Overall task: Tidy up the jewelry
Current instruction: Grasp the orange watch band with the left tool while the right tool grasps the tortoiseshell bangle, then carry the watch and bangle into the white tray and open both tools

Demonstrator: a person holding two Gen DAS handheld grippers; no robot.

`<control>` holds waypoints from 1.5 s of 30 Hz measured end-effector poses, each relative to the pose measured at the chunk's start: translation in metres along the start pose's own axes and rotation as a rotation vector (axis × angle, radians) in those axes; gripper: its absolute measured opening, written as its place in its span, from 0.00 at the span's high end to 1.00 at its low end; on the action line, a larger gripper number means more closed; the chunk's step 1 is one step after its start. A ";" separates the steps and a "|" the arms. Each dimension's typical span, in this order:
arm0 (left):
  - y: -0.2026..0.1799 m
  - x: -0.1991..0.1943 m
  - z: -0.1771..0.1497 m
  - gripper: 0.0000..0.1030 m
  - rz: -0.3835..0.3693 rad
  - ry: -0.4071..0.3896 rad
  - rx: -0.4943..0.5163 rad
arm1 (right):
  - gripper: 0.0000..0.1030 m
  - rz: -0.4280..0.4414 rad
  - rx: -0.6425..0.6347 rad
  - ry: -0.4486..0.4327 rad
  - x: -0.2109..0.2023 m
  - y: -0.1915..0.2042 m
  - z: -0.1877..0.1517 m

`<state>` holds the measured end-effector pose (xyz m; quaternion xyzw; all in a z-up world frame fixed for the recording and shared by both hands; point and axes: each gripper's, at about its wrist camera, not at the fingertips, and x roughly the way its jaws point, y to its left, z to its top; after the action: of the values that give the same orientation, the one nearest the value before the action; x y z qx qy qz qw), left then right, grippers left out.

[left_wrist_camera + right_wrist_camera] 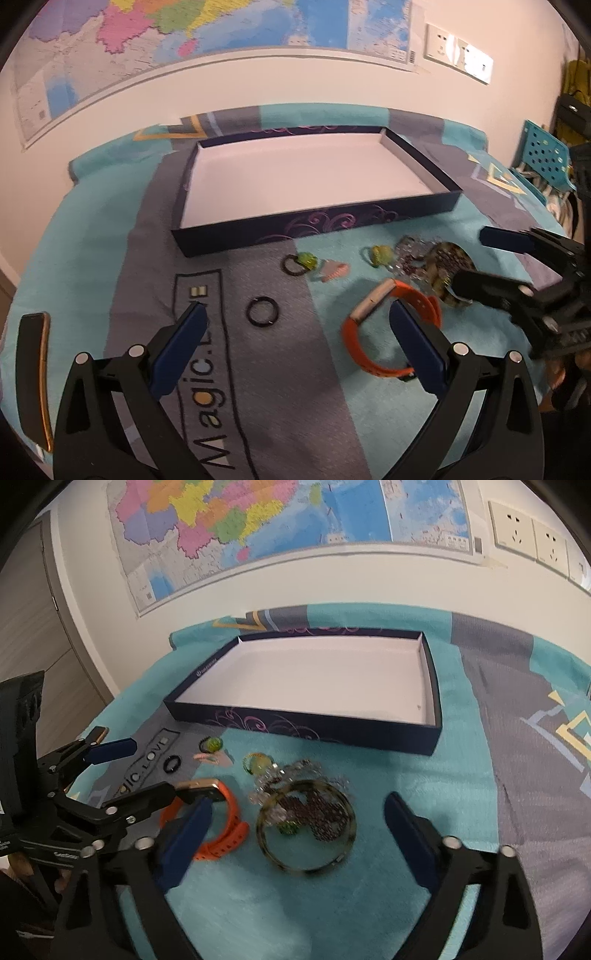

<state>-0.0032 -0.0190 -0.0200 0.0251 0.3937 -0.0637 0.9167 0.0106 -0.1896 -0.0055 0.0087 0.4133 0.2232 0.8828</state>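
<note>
Basically nothing sorted yet: box lid tray (430, 686) sits empty toward the far edge of the teal blanket (424, 794), all jewelry loose in front of its near wall. Bangle (306, 827), mottled, rigid hoop, lies flat with a beaded chain tangle (321, 812) heaped in and over it. The bangle looks light, stiff and slick, so pinch across the rim at a bare section; the chain is limp and may drag along or spill. Orange watch (391, 328) lies just left of the bangle: rubbery strap, floppy, best taken at the stiff case. Black ring (261, 312) and small green-bead hair ties (301, 263) sit nearer the tray, tiny, hard to pinch off soft fabric.

Right gripper (295, 830): jaws wide apart, straddling the bangle, pads not touching it, pitched steeply down. Left gripper (297, 339): jaws spread, nothing gripped, right finger over the watch strap, also angled down; contact unclear. Phone (35, 373) lies at the blanket's left edge.
</note>
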 end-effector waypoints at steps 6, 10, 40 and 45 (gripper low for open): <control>-0.006 0.003 -0.005 0.27 -0.069 0.033 0.032 | 0.47 -0.008 0.010 0.048 0.004 -0.014 -0.005; -0.009 0.008 -0.009 0.43 -0.104 0.070 0.047 | 0.65 -0.001 0.026 0.069 0.005 -0.024 -0.007; -0.008 0.011 -0.008 0.89 -0.150 0.111 0.078 | 0.95 0.050 0.041 0.062 -0.014 -0.040 -0.006; -0.002 0.004 -0.001 0.89 -0.176 0.085 0.069 | 0.95 0.074 0.062 0.025 -0.019 -0.045 0.003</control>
<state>-0.0014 -0.0216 -0.0229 0.0244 0.4305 -0.1566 0.8886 0.0194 -0.2370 0.0015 0.0487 0.4305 0.2429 0.8679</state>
